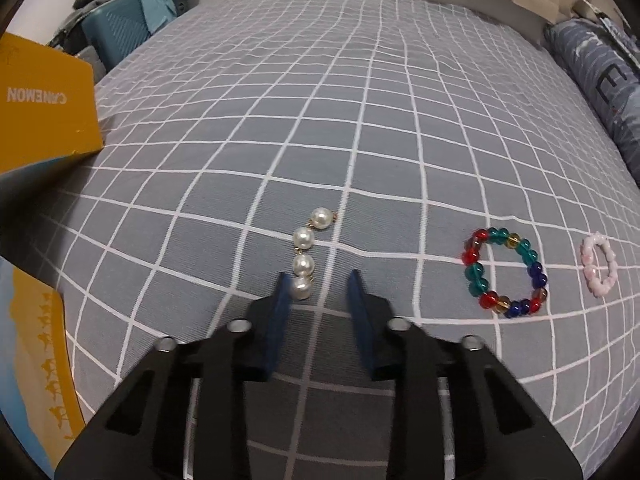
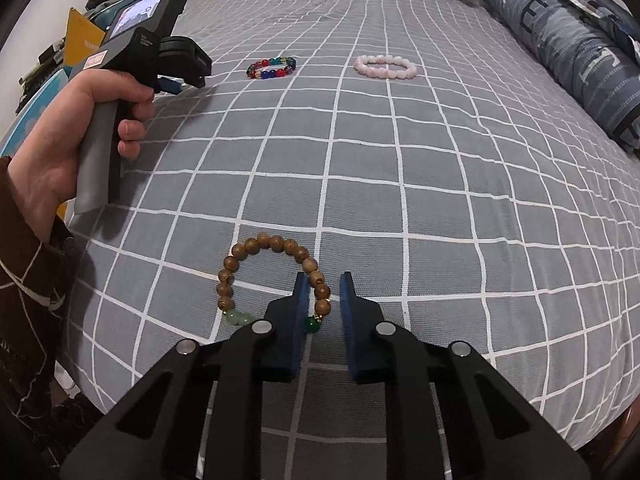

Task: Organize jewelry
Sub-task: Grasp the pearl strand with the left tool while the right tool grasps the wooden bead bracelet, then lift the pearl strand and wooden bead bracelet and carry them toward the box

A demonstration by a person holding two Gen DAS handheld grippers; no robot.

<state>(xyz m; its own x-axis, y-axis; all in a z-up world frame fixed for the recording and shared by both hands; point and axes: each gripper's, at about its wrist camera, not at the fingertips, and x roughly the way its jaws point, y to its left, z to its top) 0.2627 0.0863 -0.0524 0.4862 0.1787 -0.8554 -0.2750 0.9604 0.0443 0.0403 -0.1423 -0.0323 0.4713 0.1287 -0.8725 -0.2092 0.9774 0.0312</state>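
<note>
A short string of white pearls lies on the grey checked bedsheet. My left gripper stands over its near end. The last pearl rests against the left finger, and the other finger stands apart from it. A wooden bead bracelet with green beads lies under my right gripper. Its right side runs between the narrow jaws, against the left finger, and a small gap shows on the other side. A multicoloured bead bracelet and a pink bracelet lie further off.
A yellow box stands at the bed's left edge, with a teal suitcase behind it. A blue patterned pillow lines the right side. A person's hand holds the left gripper's handle at the left.
</note>
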